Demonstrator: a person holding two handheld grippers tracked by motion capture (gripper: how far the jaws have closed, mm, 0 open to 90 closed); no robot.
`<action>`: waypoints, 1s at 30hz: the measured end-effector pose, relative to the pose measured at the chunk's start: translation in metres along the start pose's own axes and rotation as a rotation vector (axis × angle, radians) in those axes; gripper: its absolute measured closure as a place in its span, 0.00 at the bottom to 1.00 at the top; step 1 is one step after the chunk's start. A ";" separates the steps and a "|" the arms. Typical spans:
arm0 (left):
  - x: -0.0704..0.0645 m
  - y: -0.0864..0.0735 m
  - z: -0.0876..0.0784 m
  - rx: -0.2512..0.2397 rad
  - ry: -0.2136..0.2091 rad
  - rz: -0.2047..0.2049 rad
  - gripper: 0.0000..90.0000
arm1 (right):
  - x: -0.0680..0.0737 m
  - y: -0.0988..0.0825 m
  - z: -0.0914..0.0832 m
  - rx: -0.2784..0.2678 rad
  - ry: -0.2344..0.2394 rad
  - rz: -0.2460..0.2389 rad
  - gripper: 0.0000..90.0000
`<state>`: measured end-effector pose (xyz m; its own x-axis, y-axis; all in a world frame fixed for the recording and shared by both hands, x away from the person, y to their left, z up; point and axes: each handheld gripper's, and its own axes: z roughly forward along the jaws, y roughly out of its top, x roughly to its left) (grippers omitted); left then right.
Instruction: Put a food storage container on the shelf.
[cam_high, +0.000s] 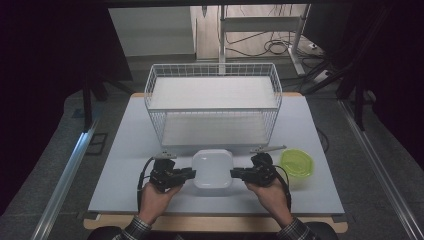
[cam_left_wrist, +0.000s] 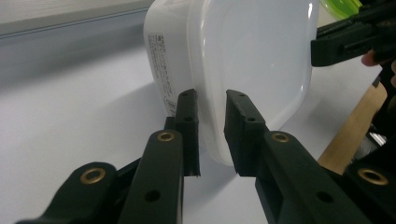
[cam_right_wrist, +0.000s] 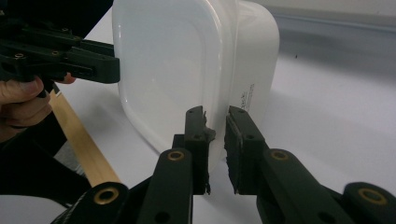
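Beyond both tongs stands a wire basket (cam_high: 212, 102) on the worktop (cam_high: 125, 150). Between them sits a white box (cam_high: 212, 169); left tongs (cam_left_wrist: 211, 135) and right tongs (cam_right_wrist: 215, 140) pinch its rim narrowly. Uneven lifting could slip it.

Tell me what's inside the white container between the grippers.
Cannot be seen: the white container is closed by its opaque lid, and its walls hide any contents. Both grippers' jaws straddle its lid rim at opposite sides.

High view looks down from above; both gripper views, close and opposed, share the white container (cam_high: 212, 169).
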<state>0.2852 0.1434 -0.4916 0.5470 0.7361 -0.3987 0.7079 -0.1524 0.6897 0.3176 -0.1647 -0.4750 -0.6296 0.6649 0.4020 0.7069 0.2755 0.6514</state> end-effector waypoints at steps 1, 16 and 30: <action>0.000 0.000 0.000 -0.003 0.004 -0.002 0.86 | 0.002 -0.001 0.000 -0.009 -0.011 -0.014 0.89; -0.007 0.011 -0.006 -0.054 0.031 0.018 0.86 | 0.007 0.003 -0.007 -0.122 -0.044 -0.078 0.88; -0.018 0.049 -0.029 -0.132 0.050 0.071 0.86 | 0.014 0.034 -0.028 -0.201 -0.037 -0.112 0.88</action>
<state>0.2970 0.1413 -0.4329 0.5681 0.7590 -0.3182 0.6017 -0.1193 0.7897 0.3232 -0.1656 -0.4290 -0.6855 0.6641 0.2984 0.5524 0.2074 0.8074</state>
